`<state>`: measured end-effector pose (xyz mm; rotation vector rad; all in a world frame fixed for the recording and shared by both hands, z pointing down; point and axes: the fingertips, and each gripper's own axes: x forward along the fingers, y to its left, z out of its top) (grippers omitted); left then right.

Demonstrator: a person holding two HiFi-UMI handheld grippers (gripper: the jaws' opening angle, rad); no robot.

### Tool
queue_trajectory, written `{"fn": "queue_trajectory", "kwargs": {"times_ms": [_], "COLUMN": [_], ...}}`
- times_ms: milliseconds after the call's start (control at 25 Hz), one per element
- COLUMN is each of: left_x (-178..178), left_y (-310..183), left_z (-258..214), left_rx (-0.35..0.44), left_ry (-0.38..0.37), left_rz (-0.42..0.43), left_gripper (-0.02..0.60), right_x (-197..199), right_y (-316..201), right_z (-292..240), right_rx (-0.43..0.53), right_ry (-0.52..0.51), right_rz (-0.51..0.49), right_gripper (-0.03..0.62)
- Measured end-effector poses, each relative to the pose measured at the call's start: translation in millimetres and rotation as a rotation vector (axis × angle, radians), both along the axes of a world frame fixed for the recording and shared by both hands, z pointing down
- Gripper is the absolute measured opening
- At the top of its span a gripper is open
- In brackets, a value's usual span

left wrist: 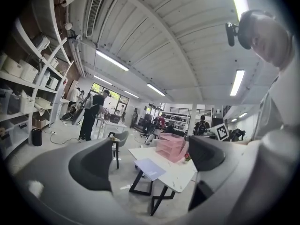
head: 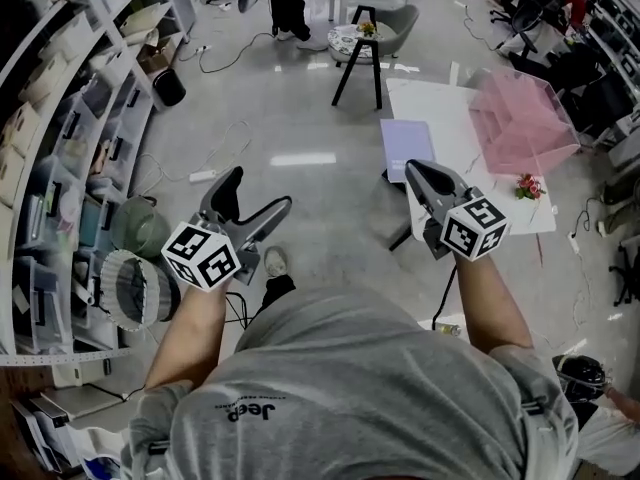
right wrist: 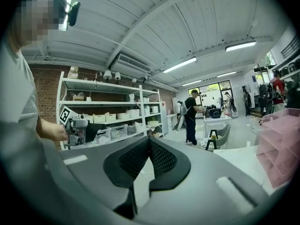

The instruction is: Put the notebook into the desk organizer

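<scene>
A lavender notebook point(head: 407, 148) lies flat on the near left part of a white table point(head: 440, 103). The pink desk organizer point(head: 522, 123) stands at the table's right end. Both grippers hang in the air short of the table, above the floor. My left gripper point(head: 258, 190) is open wide with nothing between its jaws. In the left gripper view point(left wrist: 149, 157) the notebook point(left wrist: 150, 168) and the organizer point(left wrist: 171, 146) show far off between its pads. My right gripper point(head: 418, 171) is shut and empty, close to the table's near edge. The right gripper view point(right wrist: 149, 149) shows the organizer point(right wrist: 279, 144) at its right.
White shelving point(head: 70, 118) with bins lines the left side, with a wire basket point(head: 135, 288) at its foot. A black stool point(head: 358, 63) stands beyond the table, and a person in black point(left wrist: 89, 116) stands at a far table. Cables lie on the floor, and small red flowers point(head: 527, 186) lie on the table.
</scene>
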<state>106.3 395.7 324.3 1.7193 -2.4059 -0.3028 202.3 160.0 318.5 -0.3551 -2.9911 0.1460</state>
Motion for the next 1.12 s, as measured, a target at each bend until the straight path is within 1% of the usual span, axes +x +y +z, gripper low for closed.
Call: {"fn": "queue_trajectory", "kwargs": {"times_ms": [120, 320, 520, 680, 800, 920, 1120], "left_x": [-55, -166, -261, -328, -362, -386, -398], "left_y": [-7, -36, -64, -76, -94, -119, -163], "left_z": [10, 8, -9, -9, -4, 4, 19], "left_rx": [0.013, 0.030, 0.012, -0.004, -0.014, -0.022, -0.063], "left_ry": [-0.001, -0.007, -0.018, -0.007, 0.009, 0.015, 0.040], "left_rz": [0.033, 0.118, 0.216, 0.250, 0.267, 0.271, 0.257], "left_gripper": [0.543, 0.543, 0.543, 0.543, 0.543, 0.543, 0.543], "right_x": [-46, -138, -223, -280, -311, -333, -355], "right_y": [-1, -14, -29, -40, -57, -79, -128], "right_z": [6, -1, -15, -16, -10, -2, 11], "right_rx": [0.017, 0.026, 0.021, 0.009, 0.002, -0.010, -0.042], "right_ry": [0.001, -0.019, -0.014, -0.008, 0.000, 0.002, 0.017], "right_rz": [0.020, 0.088, 0.160, 0.205, 0.220, 0.220, 0.178], "right_gripper": [0.003, 0.003, 0.003, 0.003, 0.003, 0.003, 0.003]}}
